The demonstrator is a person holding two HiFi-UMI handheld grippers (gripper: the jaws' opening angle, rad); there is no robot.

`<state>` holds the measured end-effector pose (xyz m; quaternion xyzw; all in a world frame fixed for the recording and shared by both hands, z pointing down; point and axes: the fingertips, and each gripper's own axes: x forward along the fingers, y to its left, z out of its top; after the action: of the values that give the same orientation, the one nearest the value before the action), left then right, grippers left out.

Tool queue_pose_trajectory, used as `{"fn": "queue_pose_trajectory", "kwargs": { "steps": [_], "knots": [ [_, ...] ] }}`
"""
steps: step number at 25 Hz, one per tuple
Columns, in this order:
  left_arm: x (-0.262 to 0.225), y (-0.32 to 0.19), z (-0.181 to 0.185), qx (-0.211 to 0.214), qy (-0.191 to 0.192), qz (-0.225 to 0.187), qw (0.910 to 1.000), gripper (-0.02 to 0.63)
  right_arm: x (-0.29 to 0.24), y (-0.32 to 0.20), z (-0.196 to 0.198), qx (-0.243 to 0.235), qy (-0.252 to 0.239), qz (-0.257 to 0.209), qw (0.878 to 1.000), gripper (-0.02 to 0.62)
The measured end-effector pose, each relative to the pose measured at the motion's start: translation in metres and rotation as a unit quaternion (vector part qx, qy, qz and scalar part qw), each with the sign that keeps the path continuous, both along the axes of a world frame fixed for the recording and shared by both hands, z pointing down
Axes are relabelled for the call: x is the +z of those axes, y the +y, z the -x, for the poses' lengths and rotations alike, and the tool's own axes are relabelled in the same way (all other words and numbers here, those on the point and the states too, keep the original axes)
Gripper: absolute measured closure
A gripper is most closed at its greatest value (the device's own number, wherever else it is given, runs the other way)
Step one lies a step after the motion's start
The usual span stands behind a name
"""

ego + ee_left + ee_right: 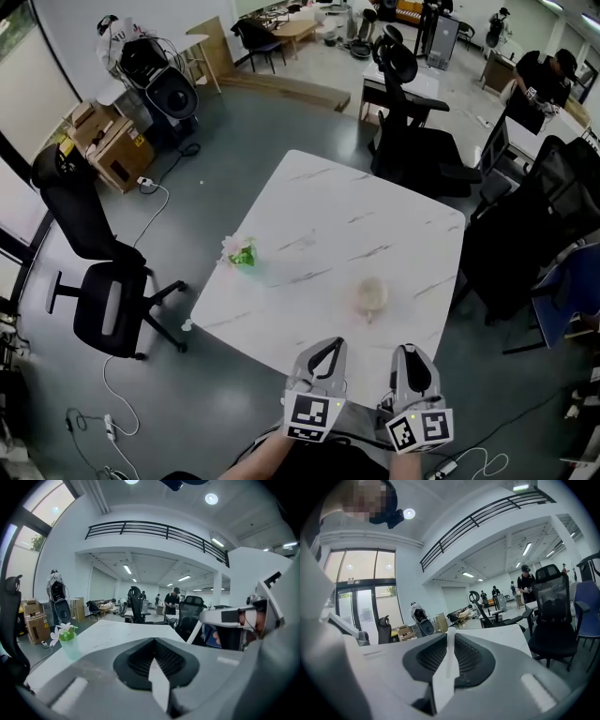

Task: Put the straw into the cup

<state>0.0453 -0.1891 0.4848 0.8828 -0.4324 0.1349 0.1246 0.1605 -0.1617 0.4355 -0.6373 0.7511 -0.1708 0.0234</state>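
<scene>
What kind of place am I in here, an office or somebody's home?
Most likely a large open-plan office or lab workspace: black office chairs stand around a marble-look table, more desks fill the back of the room, and a railed mezzanine runs overhead under ceiling lights.

The table (pixel 328 202) is marbled white with grey veins. The cup (pixel 371 294) is coloured cream, the vase (pixel 243 256) green.

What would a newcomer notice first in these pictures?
A white marble table fills the middle of the room, bearing a pale cup near its front edge and a small green flower pot by its left edge. At the bottom, the left gripper and right gripper hover side by side, the right one shut on a white straw.
</scene>
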Motion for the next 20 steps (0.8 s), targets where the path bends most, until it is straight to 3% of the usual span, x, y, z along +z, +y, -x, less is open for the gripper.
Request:
{"fn": "queue_pose_trajectory", "kwargs": {
  "steps": [12, 20],
  "knots": [
    [0.033, -0.047, -0.019, -0.031, -0.030, 0.033, 0.9985, 0.604, 0.028, -0.082, -0.024, -0.042, -0.002, 0.015, 0.999, 0.546],
    [0.049, -0.064, -0.031, -0.028, -0.035, 0.056, 0.9974, 0.604, 0.050, -0.113, -0.026, -0.059, 0.005, 0.038, 0.998, 0.546]
  ]
}}
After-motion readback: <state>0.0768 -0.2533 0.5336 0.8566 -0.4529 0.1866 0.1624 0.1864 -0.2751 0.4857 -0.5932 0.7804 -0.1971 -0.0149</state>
